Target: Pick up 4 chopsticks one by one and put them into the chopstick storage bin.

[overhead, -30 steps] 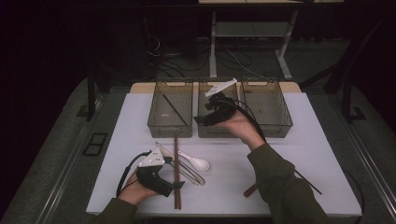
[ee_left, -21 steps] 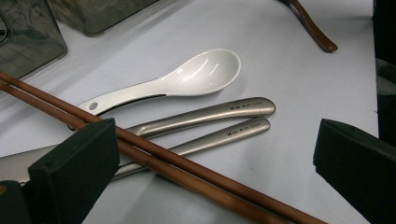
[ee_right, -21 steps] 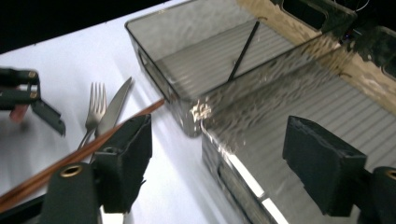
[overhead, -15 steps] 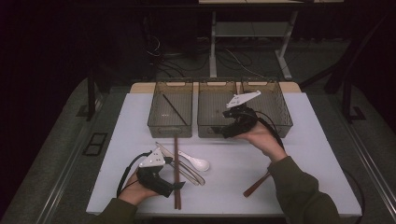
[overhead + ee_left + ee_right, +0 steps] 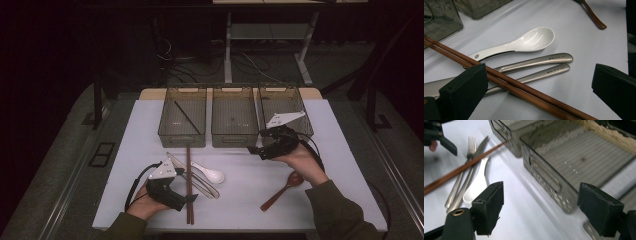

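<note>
A pair of brown chopsticks (image 5: 188,175) lies on the white table (image 5: 150,130), crossing a metal fork and knife (image 5: 202,184) and lying beside a white ceramic spoon (image 5: 212,175). My left gripper (image 5: 189,200) rests at the near end of the chopsticks. It is open, with the chopsticks (image 5: 524,92) lying between its jaws, close to the left one, and the white spoon (image 5: 524,43) beyond. My right gripper (image 5: 257,150) hovers in front of the middle bin (image 5: 234,137). It is open; its jaws have just been opening, with nothing between them (image 5: 541,205).
Three smoky plastic bins stand in a row at the back; the left bin (image 5: 172,134) holds one dark chopstick, and the right bin (image 5: 300,112) is behind my right hand. A wooden spoon (image 5: 282,190) lies near the right forearm.
My right gripper has come from over the middle bin, moving right and toward the near side, lower over the table. The left gripper has stayed put.
</note>
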A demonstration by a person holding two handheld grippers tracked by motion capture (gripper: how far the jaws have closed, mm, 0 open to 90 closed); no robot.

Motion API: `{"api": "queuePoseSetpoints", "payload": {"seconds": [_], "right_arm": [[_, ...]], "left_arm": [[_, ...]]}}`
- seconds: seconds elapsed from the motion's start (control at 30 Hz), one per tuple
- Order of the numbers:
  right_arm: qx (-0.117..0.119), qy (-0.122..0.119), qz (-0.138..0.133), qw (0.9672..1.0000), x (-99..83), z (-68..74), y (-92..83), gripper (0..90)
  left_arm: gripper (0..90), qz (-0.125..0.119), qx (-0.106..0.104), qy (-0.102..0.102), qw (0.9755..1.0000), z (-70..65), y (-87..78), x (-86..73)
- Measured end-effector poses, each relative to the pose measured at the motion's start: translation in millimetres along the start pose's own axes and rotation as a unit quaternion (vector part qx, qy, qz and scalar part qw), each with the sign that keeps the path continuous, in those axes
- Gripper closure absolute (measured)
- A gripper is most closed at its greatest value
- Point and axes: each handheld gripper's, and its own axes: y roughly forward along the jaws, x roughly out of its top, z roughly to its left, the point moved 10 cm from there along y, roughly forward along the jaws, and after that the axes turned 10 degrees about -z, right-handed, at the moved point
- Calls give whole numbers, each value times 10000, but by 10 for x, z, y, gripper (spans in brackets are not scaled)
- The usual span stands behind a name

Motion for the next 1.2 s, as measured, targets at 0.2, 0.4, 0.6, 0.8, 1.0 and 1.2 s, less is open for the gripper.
{"api": "queuePoseSetpoints", "payload": {"seconds": [0.2,0.4,0.6,0.8,1.0,1.2], "right_arm": [[-102,70,-7,9999,-151,-82,-174,213],[-173,184,-11,9997,-310,-158,-379,215],[-252,311,9,9992,-470,-216,-538,227],[-363,422,26,9984,-624,-287,-690,245],[-521,659,62,9964,-826,-394,-850,310],[-684,838,124,9941,-992,-493,-963,403]], "left_arm": [[0,1,10,11,10000,-10,5,-3],[0,-5,6,2,10000,-8,2,-2],[0,-5,1,10,10000,-4,-2,-2],[0,8,16,-8,10000,2,-2,-7],[0,14,21,-13,10000,3,1,-8],[0,19,8,-22,10000,-12,14,-7]]}}
